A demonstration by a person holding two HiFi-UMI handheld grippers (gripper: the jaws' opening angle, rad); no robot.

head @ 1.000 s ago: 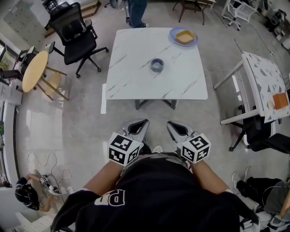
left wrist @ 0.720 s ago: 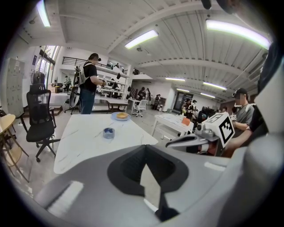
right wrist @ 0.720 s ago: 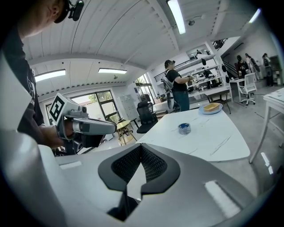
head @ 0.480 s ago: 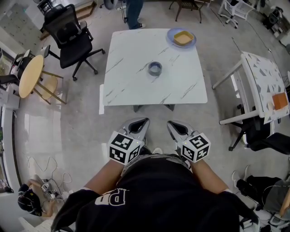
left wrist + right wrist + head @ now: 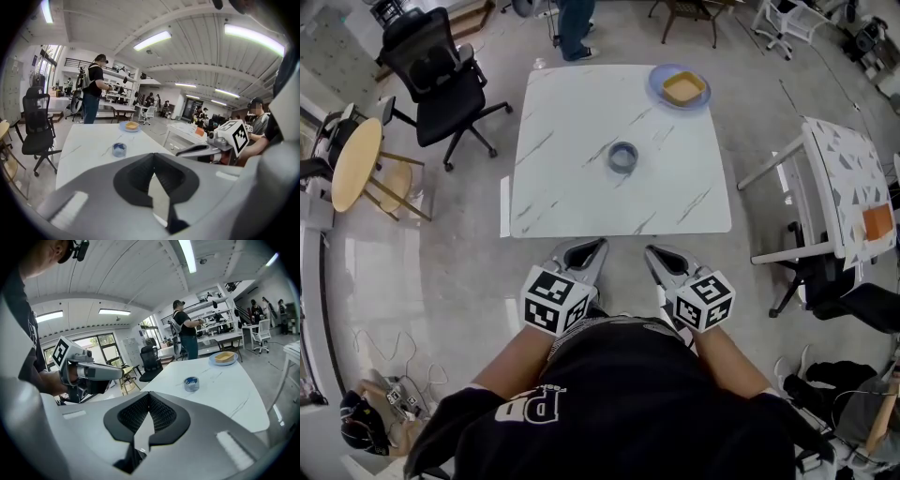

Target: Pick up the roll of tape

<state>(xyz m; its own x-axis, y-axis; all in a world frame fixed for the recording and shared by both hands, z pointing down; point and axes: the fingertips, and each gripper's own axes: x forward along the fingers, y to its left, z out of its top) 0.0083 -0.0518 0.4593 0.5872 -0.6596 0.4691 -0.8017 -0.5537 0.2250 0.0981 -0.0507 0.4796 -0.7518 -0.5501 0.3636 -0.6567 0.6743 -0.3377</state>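
The roll of tape (image 5: 622, 157), grey with a blue core, lies flat near the middle of a white marble-pattern table (image 5: 572, 202). It also shows small in the left gripper view (image 5: 119, 149) and in the right gripper view (image 5: 191, 384). Both grippers are held close to my body, short of the table's near edge and well away from the roll. My left gripper (image 5: 600, 244) is shut with nothing in it, its jaws meeting at the tip (image 5: 153, 155). My right gripper (image 5: 649, 251) is likewise shut and empty (image 5: 149, 394).
A blue plate (image 5: 680, 87) with a yellow piece sits at the table's far right corner. A person (image 5: 577, 28) stands beyond the far edge. A black office chair (image 5: 441, 70) and round wooden table (image 5: 352, 164) stand left; another table (image 5: 848, 178) stands right.
The table has come nearer to me in the head view, its near edge now just ahead of the grippers. Both grippers stay shut in the same pose.
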